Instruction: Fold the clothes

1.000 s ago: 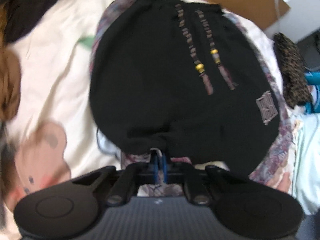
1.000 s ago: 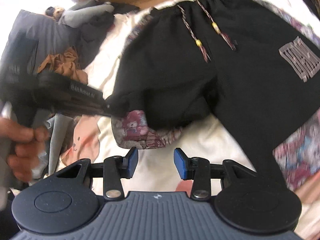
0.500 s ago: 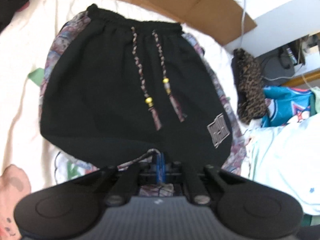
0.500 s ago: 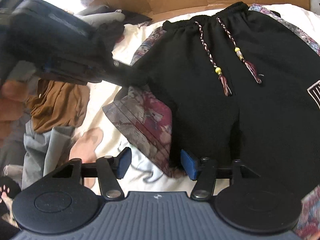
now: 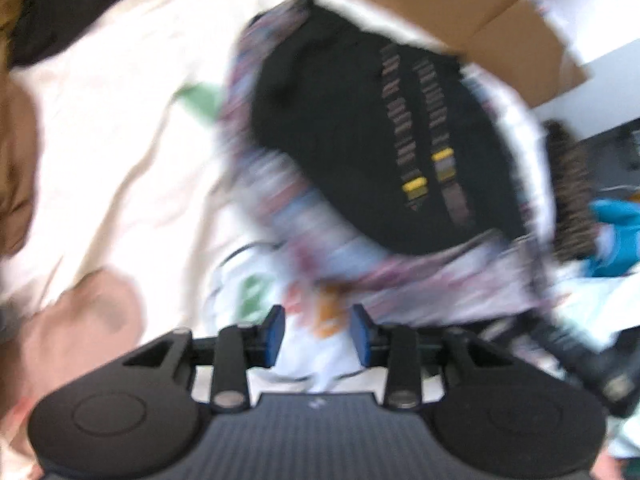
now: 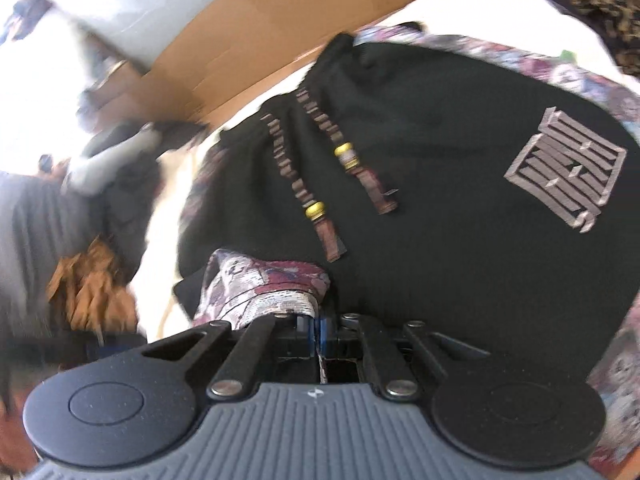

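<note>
The black shorts point(image 6: 440, 184) lie on the bed sheet point(image 5: 120, 120) with one patterned leg hem already turned up, pinched by the pressed-together right tongs point(image 6: 318, 330), while the left tongs point(image 5: 318, 330) hang spread and empty, so most folding remains; I see no container.

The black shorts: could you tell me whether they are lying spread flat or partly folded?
Partly folded. On the black shorts, a patterned hem is turned up over the black front, pinched in the right gripper; the rest lies flat.
</note>
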A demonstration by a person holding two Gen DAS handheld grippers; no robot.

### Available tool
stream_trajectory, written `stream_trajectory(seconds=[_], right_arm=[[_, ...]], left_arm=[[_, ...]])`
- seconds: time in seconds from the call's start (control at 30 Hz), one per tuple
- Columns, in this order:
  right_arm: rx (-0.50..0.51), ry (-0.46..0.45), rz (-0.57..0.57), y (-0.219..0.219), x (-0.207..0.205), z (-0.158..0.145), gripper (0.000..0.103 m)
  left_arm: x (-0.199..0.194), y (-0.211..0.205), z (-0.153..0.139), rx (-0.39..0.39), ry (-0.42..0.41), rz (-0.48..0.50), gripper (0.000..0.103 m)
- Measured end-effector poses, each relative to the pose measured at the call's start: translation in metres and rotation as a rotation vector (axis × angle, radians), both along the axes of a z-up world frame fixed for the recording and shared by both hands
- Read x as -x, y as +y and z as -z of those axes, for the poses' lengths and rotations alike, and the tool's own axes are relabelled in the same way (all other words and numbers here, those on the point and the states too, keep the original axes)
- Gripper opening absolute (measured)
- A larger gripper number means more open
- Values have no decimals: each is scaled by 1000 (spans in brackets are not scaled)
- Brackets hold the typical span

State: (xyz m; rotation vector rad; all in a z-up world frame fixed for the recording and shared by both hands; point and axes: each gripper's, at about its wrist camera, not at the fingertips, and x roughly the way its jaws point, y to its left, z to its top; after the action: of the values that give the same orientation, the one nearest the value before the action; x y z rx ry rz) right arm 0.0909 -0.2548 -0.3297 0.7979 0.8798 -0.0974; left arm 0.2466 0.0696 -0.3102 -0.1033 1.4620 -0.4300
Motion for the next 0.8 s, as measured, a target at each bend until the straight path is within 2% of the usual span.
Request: stream_trajectory(seconds=[0.1, 0.23, 0.37, 0.53, 0.63, 0.7, 0.77, 0.8], right_arm=[[4, 34, 51, -14, -2, 10, 1], [28, 62, 59, -27, -7, 22, 1], [38, 89, 68, -38, -13, 34, 1], [14, 104, 82, -52, -15, 50, 3], [-48, 98, 114, -59, -10, 59, 8], [-72, 94, 128, -60, -6, 62, 13], [-71, 94, 122, -59, -5, 63, 14], [-63, 94, 114, -58, -4, 62, 15]], left_arm=[[2, 1, 21, 9, 23, -74, 41], [2, -2, 35, 73, 29, -162, 52], [-4, -16, 45, 113, 29, -188, 66], [-13, -42, 71, 156, 93, -187, 67], [-15, -52, 81, 205, 127, -207, 65], [-14, -55, 85, 234, 151, -237, 58], [-12, -57, 92, 270, 176, -285, 42], [-11, -57, 92, 276, 181, -303, 37]])
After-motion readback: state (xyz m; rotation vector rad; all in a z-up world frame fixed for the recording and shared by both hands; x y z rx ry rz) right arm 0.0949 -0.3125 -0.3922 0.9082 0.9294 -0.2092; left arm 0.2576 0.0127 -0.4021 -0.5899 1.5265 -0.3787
